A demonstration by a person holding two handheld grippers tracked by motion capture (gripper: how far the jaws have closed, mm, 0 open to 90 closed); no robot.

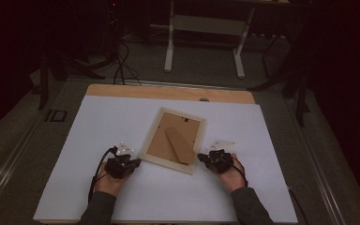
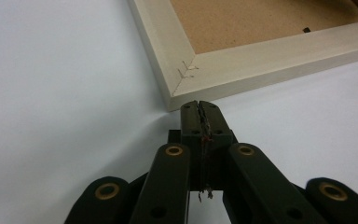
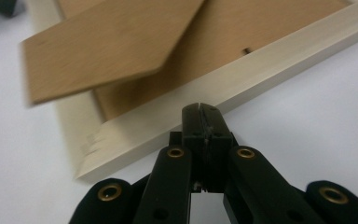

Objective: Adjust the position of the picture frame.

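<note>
On white table (image 1: 122,126), face-down picture frame (image 1: 155,124), far corners cropped in both gripper views

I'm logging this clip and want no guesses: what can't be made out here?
- Front of the pale wooden picture frame: it lies face down, high view.
- Brown fold-out stand: blurred and cut off by the top edge, right gripper view.
- Small dark clips on the brown backing board: too small, high view.
- Dim room behind the white table: too dark.

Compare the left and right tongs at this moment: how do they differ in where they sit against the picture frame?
The left tongs point at the picture frame's near-left corner; the right tongs point at its near-right corner. In their own views, the left tips meet the mitred corner, the right tips the frame's edge beside the corner. Both are shut, gripping nothing.
</note>
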